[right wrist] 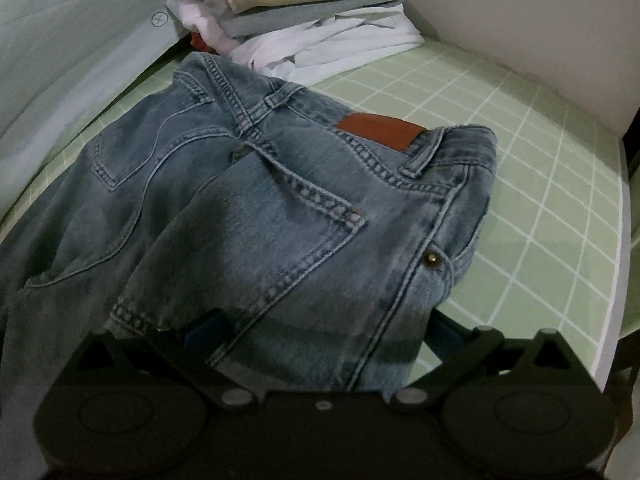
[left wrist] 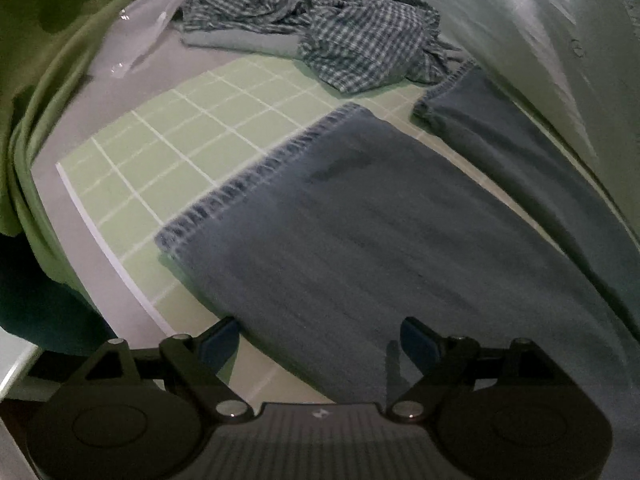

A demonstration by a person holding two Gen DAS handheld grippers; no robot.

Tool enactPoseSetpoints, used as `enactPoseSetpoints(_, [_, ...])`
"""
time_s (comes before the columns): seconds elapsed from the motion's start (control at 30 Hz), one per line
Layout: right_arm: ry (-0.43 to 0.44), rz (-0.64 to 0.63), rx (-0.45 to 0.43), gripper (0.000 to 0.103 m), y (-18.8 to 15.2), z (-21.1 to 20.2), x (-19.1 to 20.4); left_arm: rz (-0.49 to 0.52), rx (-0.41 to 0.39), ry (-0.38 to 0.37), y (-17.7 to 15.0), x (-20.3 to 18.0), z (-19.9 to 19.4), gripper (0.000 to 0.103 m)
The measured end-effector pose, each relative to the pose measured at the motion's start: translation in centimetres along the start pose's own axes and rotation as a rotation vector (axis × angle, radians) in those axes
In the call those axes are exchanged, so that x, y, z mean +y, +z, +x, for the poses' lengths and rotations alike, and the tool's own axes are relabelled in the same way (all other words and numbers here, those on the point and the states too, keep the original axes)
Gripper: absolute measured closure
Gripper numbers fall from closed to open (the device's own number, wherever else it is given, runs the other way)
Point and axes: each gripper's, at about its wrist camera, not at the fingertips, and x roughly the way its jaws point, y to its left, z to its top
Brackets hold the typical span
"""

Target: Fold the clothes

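Note:
A pair of blue jeans lies on a green grid mat (left wrist: 160,148). In the left wrist view its two legs (left wrist: 360,216) stretch away, hems (left wrist: 256,168) toward the far left. My left gripper (left wrist: 318,340) is open just above the nearer leg, nothing pinched between its fingers. The right wrist view shows the seat of the jeans (right wrist: 280,184), back side up, with a brown leather patch (right wrist: 380,128) and back pockets. My right gripper (right wrist: 326,330) is open, its fingers straddling the raised hip part of the denim; the left fingertip (right wrist: 208,328) is partly hidden by fabric.
A crumpled blue plaid shirt (left wrist: 320,28) lies at the mat's far end. Green cloth (left wrist: 36,120) hangs at the left. A stack of folded clothes (right wrist: 304,0), beige on grey on white, sits beyond the waistband. Pale fabric (right wrist: 60,52) borders one side. The mat's edge (right wrist: 616,280) runs at right.

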Motion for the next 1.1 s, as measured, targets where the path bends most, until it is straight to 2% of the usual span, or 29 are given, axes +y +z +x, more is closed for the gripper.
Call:
enactPoseSetpoints(0.2, [-0.030,0.038,0.001,0.000,0.0,0.0,0.2,-0.020,-0.031,0.013,1.5,0.9,0.6,0.015])
enactPoseSetpoints(0.3, [-0.046,0.062,-0.001,0.006,-0.1,-0.3,0.5,-0.023,-0.040,0.025,1.8,1.0,0.8,0.016])
enactPoseSetpoints(0.4, [-0.051,0.060,-0.006,0.019,0.0,-0.7,0.9,0.003,-0.044,0.060,1.8,0.5,1.0,0.019])
enactPoseSetpoints(0.47, [-0.052,0.043,-0.011,0.033,0.1,-1.1,1.2,0.021,-0.046,0.085,1.8,0.1,1.1,0.022])
enactPoseSetpoints(0.5, [-0.049,0.035,-0.012,0.037,0.2,-1.2,1.3,0.030,-0.047,0.097,1.8,-0.1,1.1,0.024])
enactPoseSetpoints(0.63, [-0.057,0.032,-0.004,0.068,0.7,-1.5,1.1,0.063,-0.052,0.144,1.9,-0.7,1.3,0.030])
enactPoseSetpoints(0.77, [-0.021,0.043,0.007,0.079,1.1,-1.6,0.0,0.050,-0.055,0.157,2.0,-0.8,1.3,0.034])
enactPoseSetpoints(1.0, [0.018,0.036,0.016,0.083,1.3,-1.9,-0.9,0.026,-0.057,0.165,2.5,-0.9,1.0,0.057])
enactPoseSetpoints(1.07, [0.024,0.024,0.015,0.085,1.4,-2.0,-0.8,0.018,-0.054,0.156,2.7,-1.0,0.9,0.078])
enactPoseSetpoints(1.1, [0.030,0.020,0.013,0.085,1.5,-2.1,-0.9,0.012,-0.049,0.147,2.8,-1.0,0.9,0.082])
